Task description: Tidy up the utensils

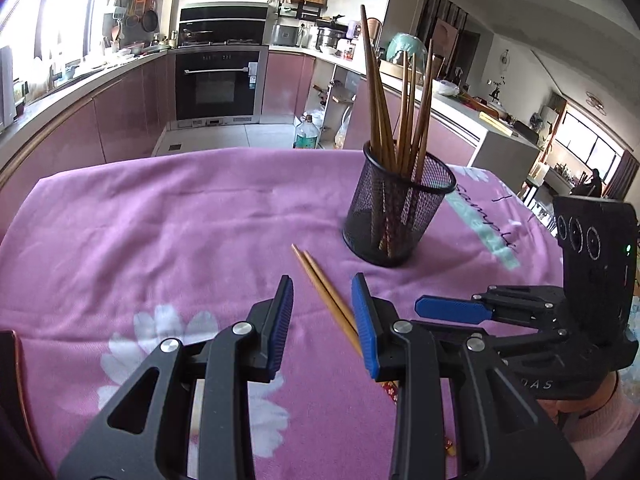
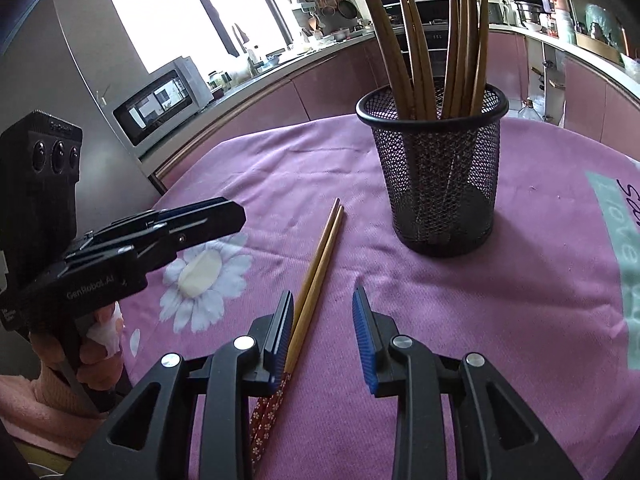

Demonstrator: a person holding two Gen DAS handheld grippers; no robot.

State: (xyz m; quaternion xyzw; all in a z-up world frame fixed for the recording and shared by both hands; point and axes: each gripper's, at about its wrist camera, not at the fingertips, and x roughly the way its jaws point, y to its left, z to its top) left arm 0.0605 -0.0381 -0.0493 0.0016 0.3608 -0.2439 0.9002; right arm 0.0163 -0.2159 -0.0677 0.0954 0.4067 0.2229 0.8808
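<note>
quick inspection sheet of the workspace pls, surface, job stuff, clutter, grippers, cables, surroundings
surface: table under a pink floral cloth, wrinkled.
job's things: black mesh cup standing upright, holding several brown chopsticks that lean in different directions; one loose pair of chopsticks lying flat on the cloth, side by side, red patterned handles toward the cameras.
clutter: nothing seen on the cloth.
grippers: left gripper open, above the loose pair; right gripper open, loose pair beside its left finger; neither holds anything.
cables: nothing seen.
surroundings: kitchen with oven, microwave, pink cabinets, crowded counters, bright windows.
</note>
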